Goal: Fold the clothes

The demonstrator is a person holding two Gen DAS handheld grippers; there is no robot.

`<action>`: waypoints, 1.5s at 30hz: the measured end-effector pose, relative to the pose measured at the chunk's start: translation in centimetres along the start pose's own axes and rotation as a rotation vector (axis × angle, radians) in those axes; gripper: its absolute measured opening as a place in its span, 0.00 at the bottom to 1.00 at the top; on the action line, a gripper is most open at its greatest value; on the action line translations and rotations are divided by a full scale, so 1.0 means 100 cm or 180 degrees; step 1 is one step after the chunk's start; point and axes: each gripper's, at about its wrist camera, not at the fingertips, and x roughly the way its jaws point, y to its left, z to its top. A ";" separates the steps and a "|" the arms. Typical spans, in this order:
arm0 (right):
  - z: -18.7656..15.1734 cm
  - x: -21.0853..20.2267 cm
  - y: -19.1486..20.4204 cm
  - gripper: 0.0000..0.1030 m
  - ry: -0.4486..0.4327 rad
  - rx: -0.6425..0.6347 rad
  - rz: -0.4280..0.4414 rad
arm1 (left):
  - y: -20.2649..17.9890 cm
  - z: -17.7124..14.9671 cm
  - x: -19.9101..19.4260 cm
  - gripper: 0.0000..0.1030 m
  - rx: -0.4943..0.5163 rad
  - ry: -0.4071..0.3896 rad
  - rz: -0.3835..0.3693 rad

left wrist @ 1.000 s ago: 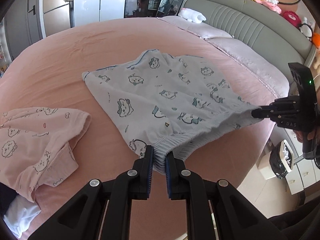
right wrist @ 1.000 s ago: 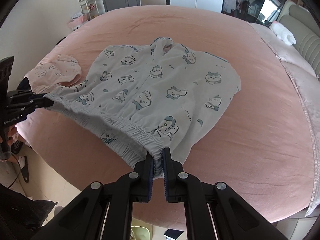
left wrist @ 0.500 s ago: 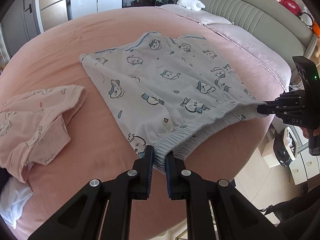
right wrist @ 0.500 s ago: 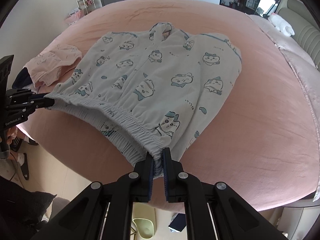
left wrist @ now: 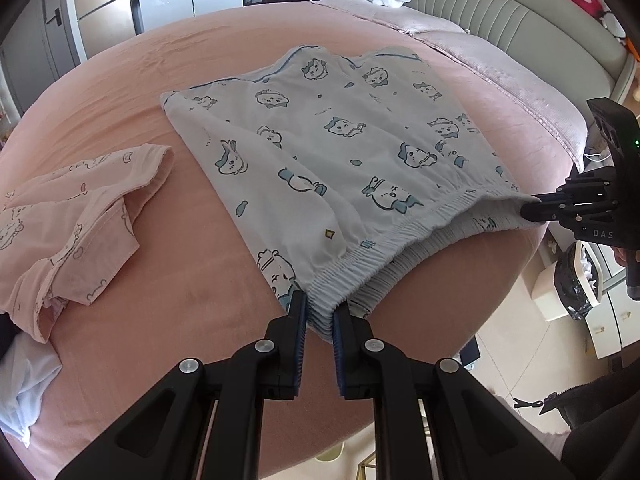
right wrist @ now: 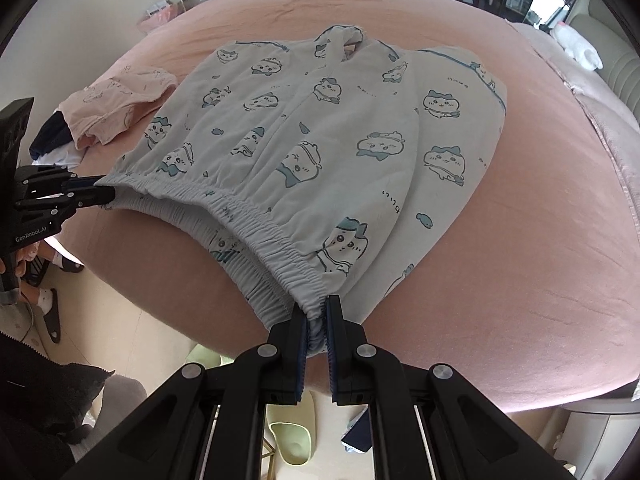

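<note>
- The left hand-held gripper is nearly closed, pinching one end of the elastic waistband of the pale blue printed shorts.
- The right hand-held gripper is pressed tight on the waistband's other end — the band hangs stretched between them.
- The shorts' legs lie flat on the pink bed, near its edge.
- A pink garment lies crumpled beside them, apart.

big round bed in pink sheets, grey padded headboard, pale tile floor, daylight off the grey cabinets behind
</note>
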 end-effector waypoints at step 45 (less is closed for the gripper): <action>0.081 -0.041 -0.083 0.70 -0.0412 0.0340 -0.0515 | -0.158 0.105 0.002 0.78 0.0994 0.0142 0.0111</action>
